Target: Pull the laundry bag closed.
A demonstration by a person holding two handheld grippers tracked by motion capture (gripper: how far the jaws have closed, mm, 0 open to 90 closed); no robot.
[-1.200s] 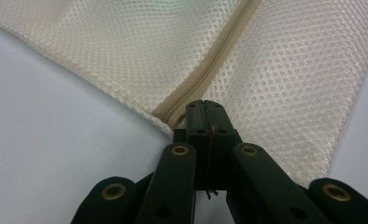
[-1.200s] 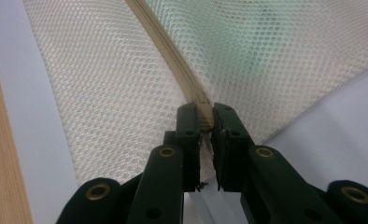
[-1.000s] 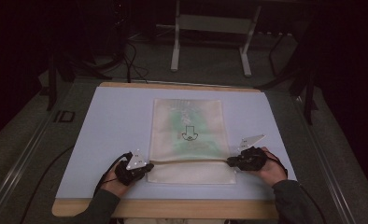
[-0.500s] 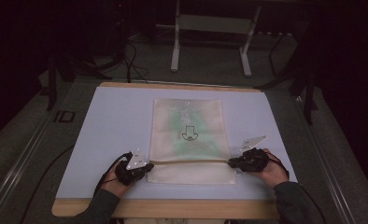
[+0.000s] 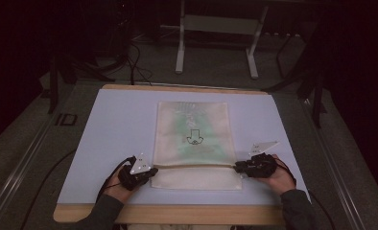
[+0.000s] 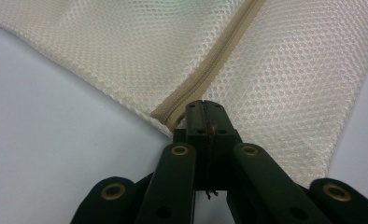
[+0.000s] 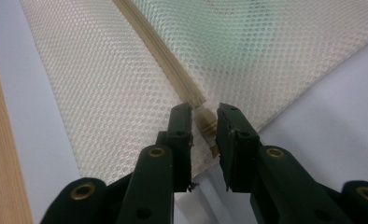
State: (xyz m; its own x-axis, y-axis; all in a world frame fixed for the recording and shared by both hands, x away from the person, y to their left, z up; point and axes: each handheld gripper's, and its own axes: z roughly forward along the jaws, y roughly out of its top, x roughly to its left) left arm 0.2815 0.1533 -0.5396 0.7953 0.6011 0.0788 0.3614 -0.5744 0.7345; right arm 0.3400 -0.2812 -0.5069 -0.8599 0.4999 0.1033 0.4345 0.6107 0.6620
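Mesh laundry bag (image 5: 193,139) is lying flat near the bench's front edge. Left hand-held gripper (image 6: 204,108) is pinching the zipper (image 6: 210,70) end; right hand-held gripper (image 7: 203,122), jaws just opening, is straddling the pull. Light, limp fabric is likely best gripped along the stiffer zipper.

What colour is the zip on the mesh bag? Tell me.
Beige, on the zip of the cream mesh bag; clearest in the left gripper view.

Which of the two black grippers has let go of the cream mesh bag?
The right gripper: its jaws have just been opening and stand apart around the zipper pull. The left gripper is clamped shut at the cream mesh bag's zipper end.
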